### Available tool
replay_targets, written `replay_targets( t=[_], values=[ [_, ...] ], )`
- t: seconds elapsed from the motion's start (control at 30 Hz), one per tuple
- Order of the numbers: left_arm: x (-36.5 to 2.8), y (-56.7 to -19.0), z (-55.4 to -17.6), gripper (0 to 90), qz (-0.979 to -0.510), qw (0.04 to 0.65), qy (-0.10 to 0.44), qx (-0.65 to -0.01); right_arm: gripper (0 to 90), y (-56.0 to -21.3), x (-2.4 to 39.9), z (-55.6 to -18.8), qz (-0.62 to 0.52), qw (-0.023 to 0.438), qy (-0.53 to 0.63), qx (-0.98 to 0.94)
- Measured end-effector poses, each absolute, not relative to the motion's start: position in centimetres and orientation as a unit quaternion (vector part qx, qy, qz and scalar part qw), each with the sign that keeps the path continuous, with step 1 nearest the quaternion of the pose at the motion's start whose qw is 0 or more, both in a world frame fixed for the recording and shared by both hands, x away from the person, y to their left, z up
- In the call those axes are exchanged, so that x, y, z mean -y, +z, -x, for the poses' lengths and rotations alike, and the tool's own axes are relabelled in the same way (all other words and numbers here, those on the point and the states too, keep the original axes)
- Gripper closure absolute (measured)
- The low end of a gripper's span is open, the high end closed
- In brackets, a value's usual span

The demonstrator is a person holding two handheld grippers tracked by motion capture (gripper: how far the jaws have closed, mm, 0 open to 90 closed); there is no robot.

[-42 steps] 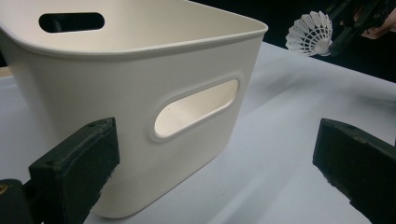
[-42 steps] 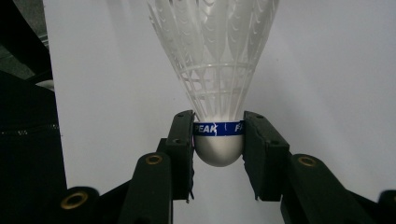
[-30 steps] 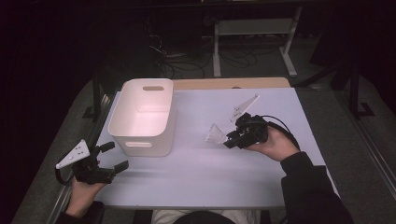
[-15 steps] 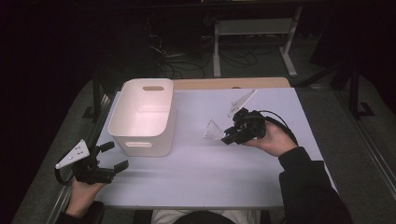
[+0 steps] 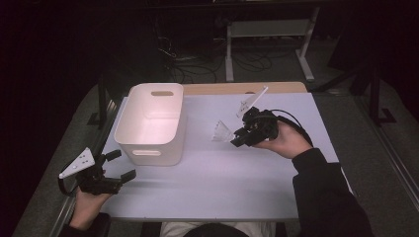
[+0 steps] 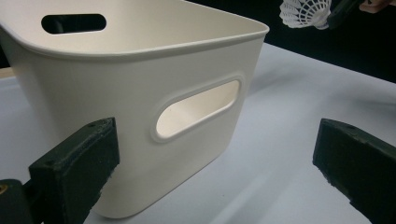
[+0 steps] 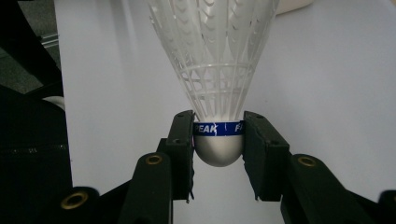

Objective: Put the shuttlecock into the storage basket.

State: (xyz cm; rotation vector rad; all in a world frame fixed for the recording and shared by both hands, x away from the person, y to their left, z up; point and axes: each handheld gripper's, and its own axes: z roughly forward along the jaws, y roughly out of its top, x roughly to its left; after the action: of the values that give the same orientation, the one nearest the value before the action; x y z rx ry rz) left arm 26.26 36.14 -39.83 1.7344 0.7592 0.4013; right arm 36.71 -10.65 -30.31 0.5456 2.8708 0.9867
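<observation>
Right gripper (image 7: 218,140): jaws clamped on the shuttlecock (image 7: 217,70) at its cork base.
Shuttlecock: above the table, right of the white bin (image 5: 153,123).
Left gripper (image 5: 106,170): jaws wide, empty, beside the bin's near wall.
Advice: carry it over the rim; release low inside.

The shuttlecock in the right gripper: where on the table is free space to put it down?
The table is bare in a wide strip in front of the white bin, between the left gripper and the right sleeve. It is also bare between the bin and the right gripper, under the shuttlecock. The left edge beside the bin is tight.
</observation>
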Motion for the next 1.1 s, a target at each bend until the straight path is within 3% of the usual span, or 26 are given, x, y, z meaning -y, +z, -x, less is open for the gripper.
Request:
replay_targets(
  t=[1.1],
  values=[
    [-36.1,-39.8,-26.3,0.3,-0.739,0.567,0.170,-0.322,64.0,-26.2,7.6,-38.5,-0.150,0.040,0.329,-0.931]
  ],
)
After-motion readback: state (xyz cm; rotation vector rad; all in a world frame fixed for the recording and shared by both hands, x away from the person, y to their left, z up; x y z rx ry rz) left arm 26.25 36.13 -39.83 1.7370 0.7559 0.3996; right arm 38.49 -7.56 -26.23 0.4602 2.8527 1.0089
